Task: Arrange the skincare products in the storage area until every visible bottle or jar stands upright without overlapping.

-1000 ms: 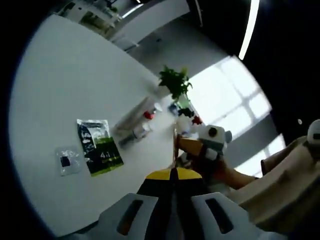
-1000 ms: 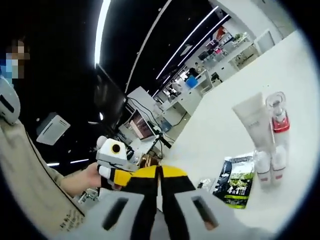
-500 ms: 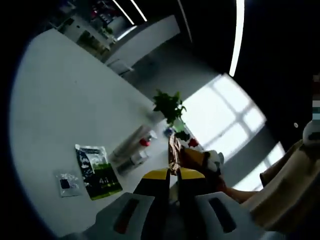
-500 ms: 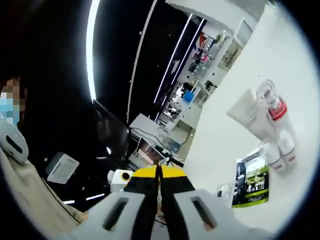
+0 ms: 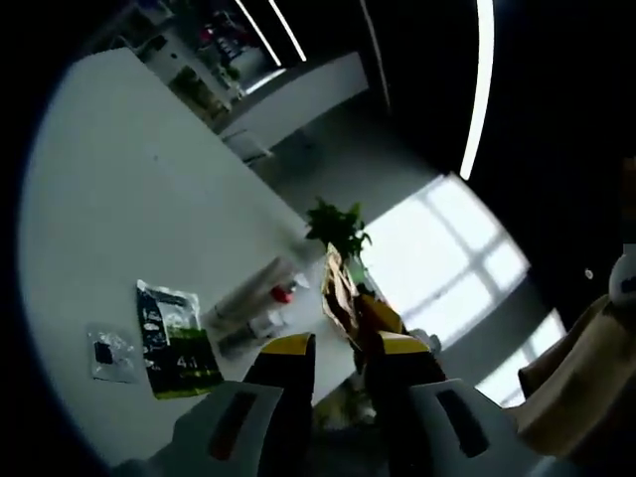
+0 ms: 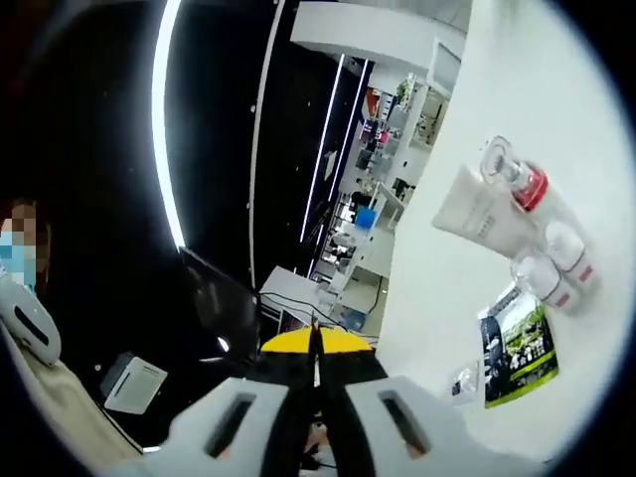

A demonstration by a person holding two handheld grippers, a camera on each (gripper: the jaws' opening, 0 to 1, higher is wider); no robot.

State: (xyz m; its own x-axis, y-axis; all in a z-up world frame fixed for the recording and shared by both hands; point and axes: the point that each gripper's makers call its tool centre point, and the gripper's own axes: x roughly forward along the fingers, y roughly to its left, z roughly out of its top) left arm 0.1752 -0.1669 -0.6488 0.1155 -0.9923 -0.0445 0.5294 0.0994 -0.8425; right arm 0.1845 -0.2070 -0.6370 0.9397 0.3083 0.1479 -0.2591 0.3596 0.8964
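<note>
The skincare products lie flat on the white table (image 5: 109, 199): a white tube (image 5: 248, 288), a bottle with a red band (image 5: 283, 295) and small white bottles (image 5: 243, 333) side by side. In the right gripper view the tube (image 6: 477, 209), the red-banded bottle (image 6: 532, 184) and the small bottles (image 6: 552, 273) lie at the right. My left gripper (image 5: 343, 348) is open, held above the table and apart from the products. My right gripper (image 6: 315, 348) is shut, with nothing visible between its jaws, and is well away from them.
A green sachet (image 5: 169, 338) and a small clear sachet (image 5: 104, 353) lie flat near the products; both sachets (image 6: 522, 343) also show in the right gripper view. A potted plant (image 5: 338, 229) stands at the table's far end. Shelves (image 6: 397, 119) and a bright window (image 5: 447, 248) lie beyond.
My left gripper's jaws have gone from shut to open. Both cameras have shifted and tilted; the products on the table have not moved.
</note>
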